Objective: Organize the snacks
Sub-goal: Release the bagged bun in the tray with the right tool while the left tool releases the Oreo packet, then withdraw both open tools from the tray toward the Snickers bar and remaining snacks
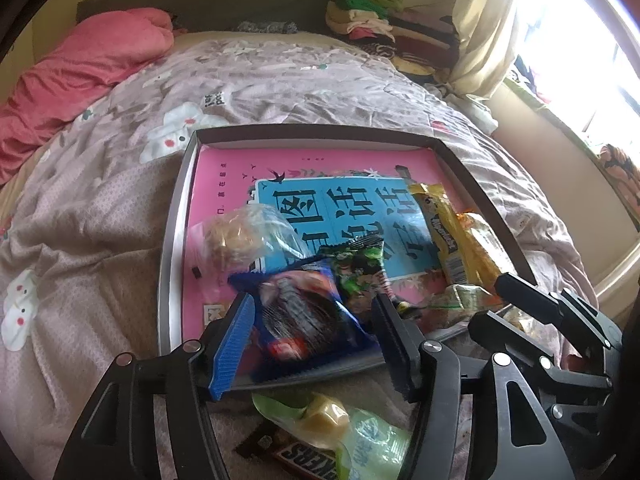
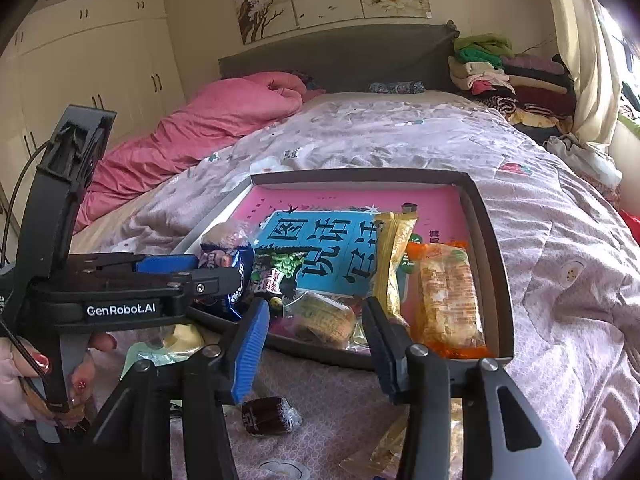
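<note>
Risk assessment. The tray [image 1: 172, 264] rested on a soft, rumpled bed quilt [image 1: 100, 208], not on a firm surface. Any downward push on its near rim was judged likely to tip it and slide the snacks together. The blue cookie packet [image 1: 304, 312] lay at the near edge of the tray, between the two jaws of the left tongs [image 1: 312, 340]. If those tongs were lifted before the jaws cleared the wrapper, the packet could snag and be dragged back over the rim. The right tongs [image 2: 316, 344] stood just beside the left tongs; a collision between them was possible if either swung sideways.

Tongs state. The left tongs stood partly open. The blue packet sat between the fingers; the pads [image 1: 232, 348] did not appear to press on it, so it was judged released. The right tongs were also partly open and held nothing. They hung over the near rim of the tray, ahead of a clear-wrapped pastry [image 2: 324, 316].

Remaining items. A green-wrapped sweet [image 1: 340, 420], a Snickers bar [image 1: 308, 460] and a dark wrapped sweet [image 2: 268, 416] lay on the quilt, outside the tray.
</note>
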`<state>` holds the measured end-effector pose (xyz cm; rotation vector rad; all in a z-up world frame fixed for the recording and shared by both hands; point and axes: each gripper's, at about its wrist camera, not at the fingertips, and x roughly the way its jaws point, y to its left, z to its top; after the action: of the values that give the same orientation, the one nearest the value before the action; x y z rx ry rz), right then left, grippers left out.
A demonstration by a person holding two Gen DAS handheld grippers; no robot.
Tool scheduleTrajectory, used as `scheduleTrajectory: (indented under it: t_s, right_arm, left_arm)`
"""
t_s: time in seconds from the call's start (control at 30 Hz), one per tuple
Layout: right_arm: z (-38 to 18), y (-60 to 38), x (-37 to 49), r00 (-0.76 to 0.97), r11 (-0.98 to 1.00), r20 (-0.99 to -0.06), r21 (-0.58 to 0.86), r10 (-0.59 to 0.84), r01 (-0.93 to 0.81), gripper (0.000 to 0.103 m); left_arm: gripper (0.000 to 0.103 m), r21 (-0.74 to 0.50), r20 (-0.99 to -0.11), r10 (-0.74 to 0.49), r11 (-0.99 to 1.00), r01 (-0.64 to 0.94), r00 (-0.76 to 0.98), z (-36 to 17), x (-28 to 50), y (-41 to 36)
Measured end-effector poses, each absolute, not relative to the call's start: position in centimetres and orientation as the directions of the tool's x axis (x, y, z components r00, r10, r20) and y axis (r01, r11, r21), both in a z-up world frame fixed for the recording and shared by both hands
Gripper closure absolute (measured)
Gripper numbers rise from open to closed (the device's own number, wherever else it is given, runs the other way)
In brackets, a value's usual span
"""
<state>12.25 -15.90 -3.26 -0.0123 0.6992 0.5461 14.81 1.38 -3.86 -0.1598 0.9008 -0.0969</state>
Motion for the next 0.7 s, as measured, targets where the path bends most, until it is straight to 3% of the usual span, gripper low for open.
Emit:
scheduleTrajectory:
  t_s: [0.7]
  right_arm:
    - [-1.2,-17.7,11.4,0.655,0.853,-0.560,0.214,0.507,-0.477,0.044]
  left_arm:
    - [0.035,-0.200,-0.719,-0.112,0.978,-0.050,0.686,0.7,12.0,4.5]
